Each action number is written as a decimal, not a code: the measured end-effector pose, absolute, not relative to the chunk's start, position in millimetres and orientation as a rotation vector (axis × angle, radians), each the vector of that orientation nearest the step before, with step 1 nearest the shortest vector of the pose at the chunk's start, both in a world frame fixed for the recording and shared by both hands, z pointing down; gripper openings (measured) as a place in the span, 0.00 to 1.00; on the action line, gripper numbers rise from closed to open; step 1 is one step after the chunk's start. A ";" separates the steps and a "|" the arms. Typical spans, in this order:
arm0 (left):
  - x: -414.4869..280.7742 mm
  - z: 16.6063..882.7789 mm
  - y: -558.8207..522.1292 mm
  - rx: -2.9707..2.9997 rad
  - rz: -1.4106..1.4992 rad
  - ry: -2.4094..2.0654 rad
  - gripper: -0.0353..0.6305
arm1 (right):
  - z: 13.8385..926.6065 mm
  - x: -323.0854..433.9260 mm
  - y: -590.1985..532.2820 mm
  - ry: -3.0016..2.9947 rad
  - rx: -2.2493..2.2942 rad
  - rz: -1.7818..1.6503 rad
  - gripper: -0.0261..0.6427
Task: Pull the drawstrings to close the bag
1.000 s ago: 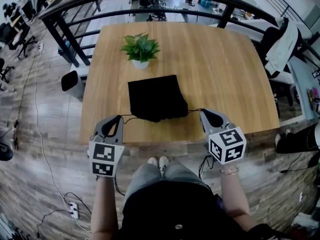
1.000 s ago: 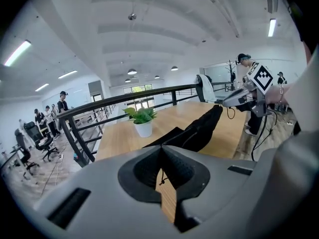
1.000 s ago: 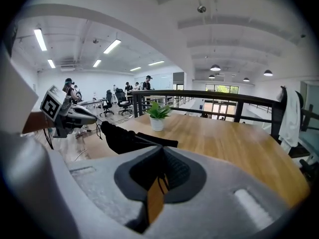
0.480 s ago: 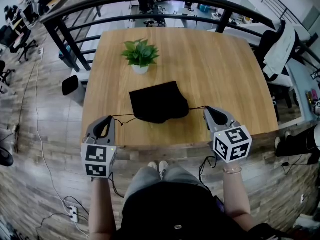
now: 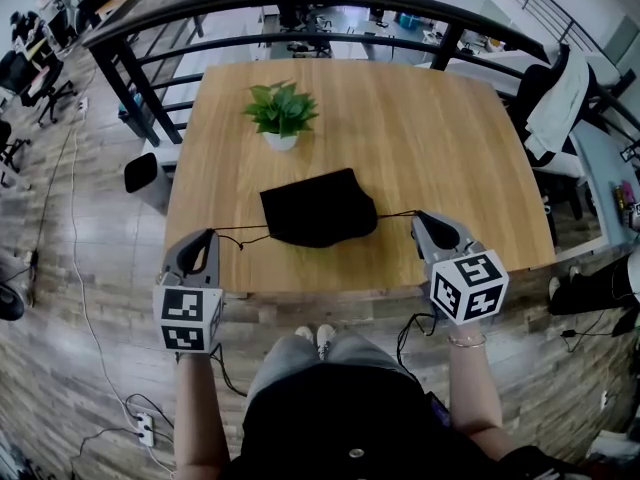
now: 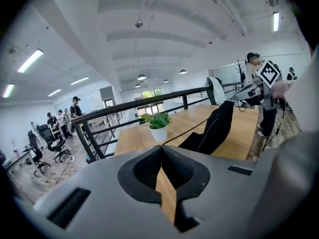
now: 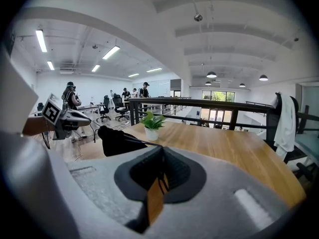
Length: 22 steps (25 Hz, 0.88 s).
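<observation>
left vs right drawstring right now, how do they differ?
The left drawstring spans a longer gap from the black bag than the right drawstring. The left one shows a small sagging kink; the right one runs straight. Shared: both are thin black cords, each pinched in shut jaws, by the left gripper and right gripper.

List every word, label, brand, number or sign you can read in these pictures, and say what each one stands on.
No readable text in any view.
The cubes on the left gripper and the right gripper carry black-and-white square patterns, not letters or numbers.
The black bag and the white plant pot show no print or label.
Anything in the office behind is too small to read.
</observation>
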<state>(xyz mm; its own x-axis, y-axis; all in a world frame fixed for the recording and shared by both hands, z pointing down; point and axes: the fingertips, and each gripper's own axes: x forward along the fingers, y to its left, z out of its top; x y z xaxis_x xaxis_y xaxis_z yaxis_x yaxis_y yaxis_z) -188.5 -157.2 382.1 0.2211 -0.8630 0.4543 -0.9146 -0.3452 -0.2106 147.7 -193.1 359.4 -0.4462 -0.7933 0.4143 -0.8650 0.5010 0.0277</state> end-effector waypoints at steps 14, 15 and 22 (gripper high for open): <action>-208.5 370.4 -166.1 2.334 0.703 -1.828 0.08 | 344.3 154.8 -199.5 -2.388 1.432 0.249 0.04; -209.6 369.3 -166.9 2.332 0.701 -1.835 0.08 | 343.1 155.6 -200.4 -2.388 1.438 0.246 0.04; -214.6 364.8 -172.6 2.321 0.645 -1.860 0.08 | 337.5 158.8 -207.7 -2.385 1.476 0.232 0.04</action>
